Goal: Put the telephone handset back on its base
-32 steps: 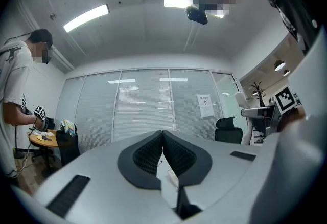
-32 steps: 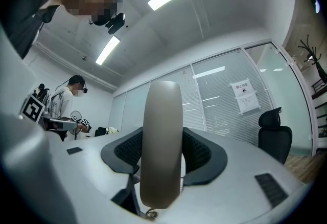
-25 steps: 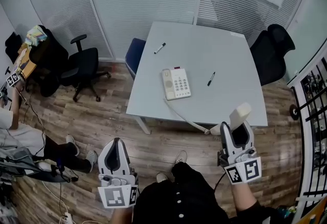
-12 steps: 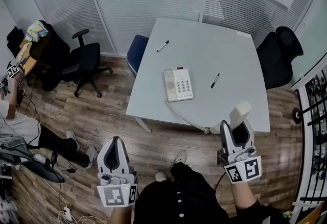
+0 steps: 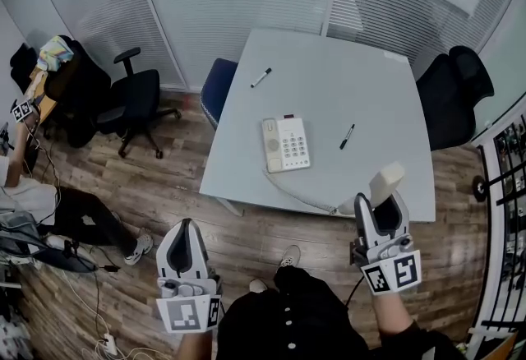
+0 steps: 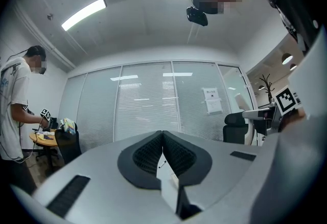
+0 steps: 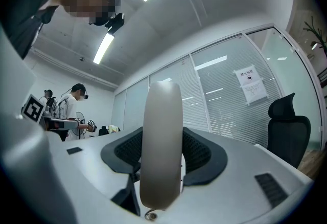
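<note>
The cream telephone base (image 5: 285, 145) with its keypad lies near the front of the grey table (image 5: 329, 87). Its coiled cord (image 5: 300, 196) runs off the table's front edge to the cream handset (image 5: 385, 184). My right gripper (image 5: 380, 200) is shut on that handset (image 7: 162, 146), held upright in the air in front of the table's near right corner. My left gripper (image 5: 187, 237) hangs low over the wooden floor at the left, its jaws (image 6: 162, 154) pressed together with nothing between them.
Two black markers (image 5: 260, 77) (image 5: 347, 136) lie on the table. A blue chair (image 5: 216, 87) is tucked at the table's left, black office chairs (image 5: 136, 103) (image 5: 454, 95) stand on either side. Another person (image 5: 33, 202) sits at the far left near floor cables.
The view has shifted slightly, so the table sits a bit lower and nearer. Both grippers keep their places and states. The person at the left has moved their legs.
</note>
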The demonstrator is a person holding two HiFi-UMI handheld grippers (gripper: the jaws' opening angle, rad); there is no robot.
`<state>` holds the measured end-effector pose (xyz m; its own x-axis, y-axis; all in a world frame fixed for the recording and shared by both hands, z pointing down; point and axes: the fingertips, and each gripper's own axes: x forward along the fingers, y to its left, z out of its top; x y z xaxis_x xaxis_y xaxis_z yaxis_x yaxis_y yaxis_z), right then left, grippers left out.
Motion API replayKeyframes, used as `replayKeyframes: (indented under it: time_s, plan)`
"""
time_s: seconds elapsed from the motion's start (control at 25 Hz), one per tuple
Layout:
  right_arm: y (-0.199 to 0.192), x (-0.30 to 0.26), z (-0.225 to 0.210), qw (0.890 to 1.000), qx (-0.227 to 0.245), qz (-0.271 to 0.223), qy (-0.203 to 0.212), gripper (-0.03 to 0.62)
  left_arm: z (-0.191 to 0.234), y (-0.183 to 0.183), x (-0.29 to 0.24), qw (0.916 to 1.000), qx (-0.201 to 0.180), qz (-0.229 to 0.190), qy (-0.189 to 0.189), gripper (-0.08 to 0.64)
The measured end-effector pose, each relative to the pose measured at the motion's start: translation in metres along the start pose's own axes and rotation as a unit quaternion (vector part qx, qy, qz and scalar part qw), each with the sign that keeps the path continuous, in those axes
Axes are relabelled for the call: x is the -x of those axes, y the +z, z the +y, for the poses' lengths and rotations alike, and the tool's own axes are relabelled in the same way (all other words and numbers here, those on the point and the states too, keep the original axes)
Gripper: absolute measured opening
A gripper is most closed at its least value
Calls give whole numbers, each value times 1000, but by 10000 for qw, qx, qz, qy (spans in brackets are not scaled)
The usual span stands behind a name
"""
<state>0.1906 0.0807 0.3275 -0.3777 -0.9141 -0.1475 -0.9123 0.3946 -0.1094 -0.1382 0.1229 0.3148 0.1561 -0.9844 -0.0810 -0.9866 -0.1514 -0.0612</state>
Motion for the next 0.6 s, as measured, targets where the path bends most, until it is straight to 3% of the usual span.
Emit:
replayKeyframes:
  time_s: [0.6]
  plan:
    - [0,-51,-29,9999,49,-40,105,236,-4,1,-59,9999,-24,-101,28,17]
